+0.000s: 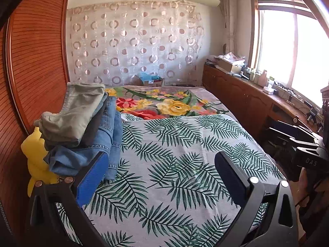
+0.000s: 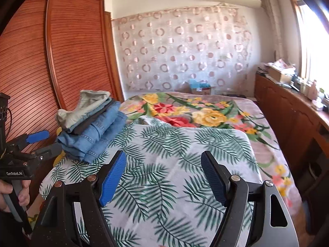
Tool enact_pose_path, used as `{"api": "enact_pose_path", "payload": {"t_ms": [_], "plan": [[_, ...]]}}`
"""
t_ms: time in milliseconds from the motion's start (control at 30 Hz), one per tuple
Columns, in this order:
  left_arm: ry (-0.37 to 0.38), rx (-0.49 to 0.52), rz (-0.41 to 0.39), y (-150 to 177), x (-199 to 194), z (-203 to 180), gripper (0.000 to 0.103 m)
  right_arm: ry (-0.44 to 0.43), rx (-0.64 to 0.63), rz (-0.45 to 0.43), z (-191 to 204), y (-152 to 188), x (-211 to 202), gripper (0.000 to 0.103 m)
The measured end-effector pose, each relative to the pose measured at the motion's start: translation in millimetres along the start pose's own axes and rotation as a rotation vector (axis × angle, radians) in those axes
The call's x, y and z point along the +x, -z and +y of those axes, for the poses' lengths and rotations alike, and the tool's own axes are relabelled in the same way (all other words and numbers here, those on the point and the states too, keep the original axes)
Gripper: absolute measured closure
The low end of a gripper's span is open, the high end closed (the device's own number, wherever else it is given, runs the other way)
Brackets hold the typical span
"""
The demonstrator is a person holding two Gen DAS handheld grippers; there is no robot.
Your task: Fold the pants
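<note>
Sunlit and cluttered along the window side, the bedroom holds a bed (image 1: 185, 144) covered by a palm-leaf sheet (image 2: 174, 164) laid over a floral blanket (image 2: 205, 113), with a slatted wooden wardrobe (image 1: 37, 61) at its left. At the sheet's left edge, against the wardrobe, sits a stack of folded pants (image 2: 92, 127): blue denim at the bottom, a dark pair between, a pale grey-green pair on top. A yellow soft item (image 1: 35, 154) pokes out beside the stack. Both tools hover above the bare sheet with nothing in them. The left gripper (image 1: 162, 177) has its jaws spread wide, its left finger just in front of the denim. The right gripper (image 2: 162, 177) is likewise released, jaws apart. A hand (image 2: 12, 193) grips the left tool's handle.
</note>
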State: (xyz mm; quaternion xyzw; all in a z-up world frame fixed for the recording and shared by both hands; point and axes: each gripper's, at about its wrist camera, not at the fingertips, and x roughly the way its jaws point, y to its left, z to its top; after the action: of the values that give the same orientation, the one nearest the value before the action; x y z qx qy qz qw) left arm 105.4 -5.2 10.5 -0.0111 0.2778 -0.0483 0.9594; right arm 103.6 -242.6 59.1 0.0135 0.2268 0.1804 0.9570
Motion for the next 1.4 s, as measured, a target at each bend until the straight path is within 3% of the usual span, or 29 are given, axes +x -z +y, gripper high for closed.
{"api": "enact_pose_path", "payload": {"t_ms": [367, 800, 1400], "plan": [[0.006, 0.022, -0.066, -12, -29, -24, 0.000, 0.077, 0.010, -0.080, 25, -5, -37, 0.026], [-0.023, 0.045, -0.188, -22, -77, -35, 0.000, 0.114, 0.005, -0.166, 49, 14, -65, 0.025], [-0.023, 0.028, -0.173, -20, -76, -29, 0.000, 0.132, -0.003, -0.179, 45, 22, -68, 0.024]]}}
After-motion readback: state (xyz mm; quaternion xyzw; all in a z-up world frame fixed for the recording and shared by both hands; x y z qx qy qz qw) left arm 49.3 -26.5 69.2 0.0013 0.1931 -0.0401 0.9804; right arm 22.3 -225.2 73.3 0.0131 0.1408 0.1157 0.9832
